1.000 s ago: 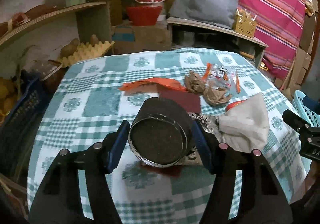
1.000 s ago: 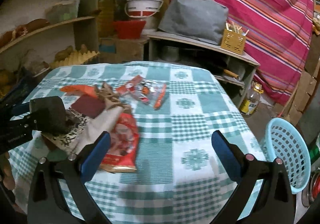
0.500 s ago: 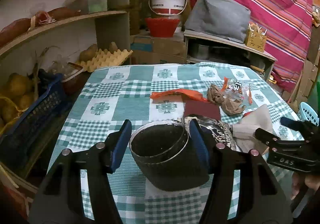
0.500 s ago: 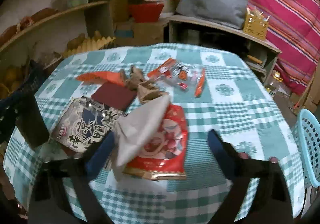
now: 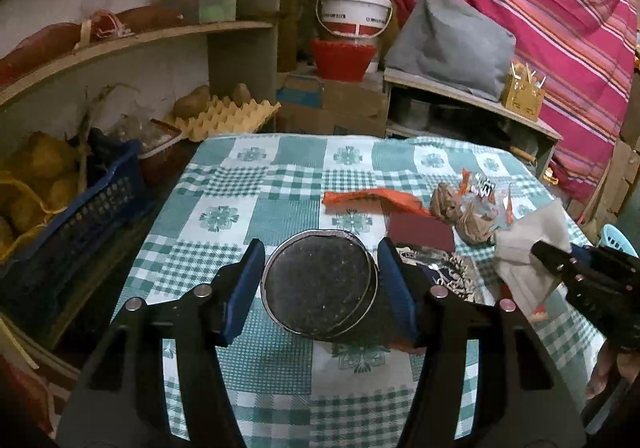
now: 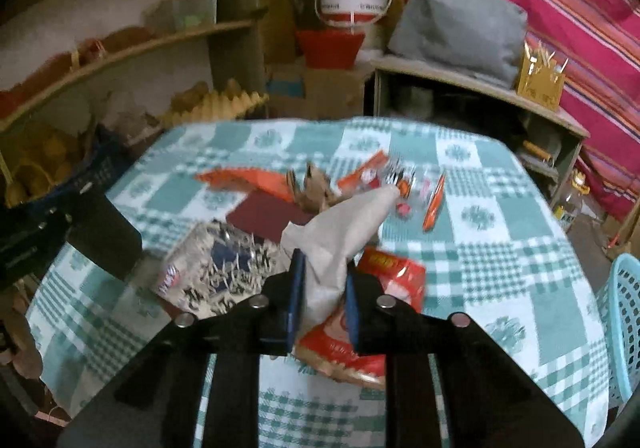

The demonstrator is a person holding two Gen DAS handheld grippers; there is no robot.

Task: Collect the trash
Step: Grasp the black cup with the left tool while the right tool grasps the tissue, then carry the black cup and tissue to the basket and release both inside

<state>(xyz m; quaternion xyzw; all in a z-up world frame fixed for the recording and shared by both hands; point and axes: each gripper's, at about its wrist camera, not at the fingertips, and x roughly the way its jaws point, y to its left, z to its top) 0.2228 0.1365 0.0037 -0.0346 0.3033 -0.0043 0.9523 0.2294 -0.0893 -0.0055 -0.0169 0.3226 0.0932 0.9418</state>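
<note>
Checkered tablecloth [image 6: 500, 248] w/ trash all over. Left gripper [image 5: 320, 280] holds a dark round tin [image 5: 320, 288] above it; right gripper's [image 6: 323, 300] jaws are closing on crumpled grey paper [image 6: 340, 224], red snack bag [image 6: 384, 288] beneath, orange wrappers [image 6: 248, 177] further back.

The tabletop [image 6: 500, 248] is covered by a teal-and-white checked cloth with flower motifs. Directly beyond the right claw [image 6: 322, 288], a red snack packet [image 6: 384, 276] lies flat on the cloth. To the left of that claw lies a printed foil packet [image 6: 216, 268]. Farther ahead lie a maroon card [image 6: 264, 213], an orange wrapper [image 6: 244, 177], crumpled brown paper [image 6: 314, 193], small clear wrappers [image 6: 396, 177] and an orange sachet [image 6: 434, 203].
</note>
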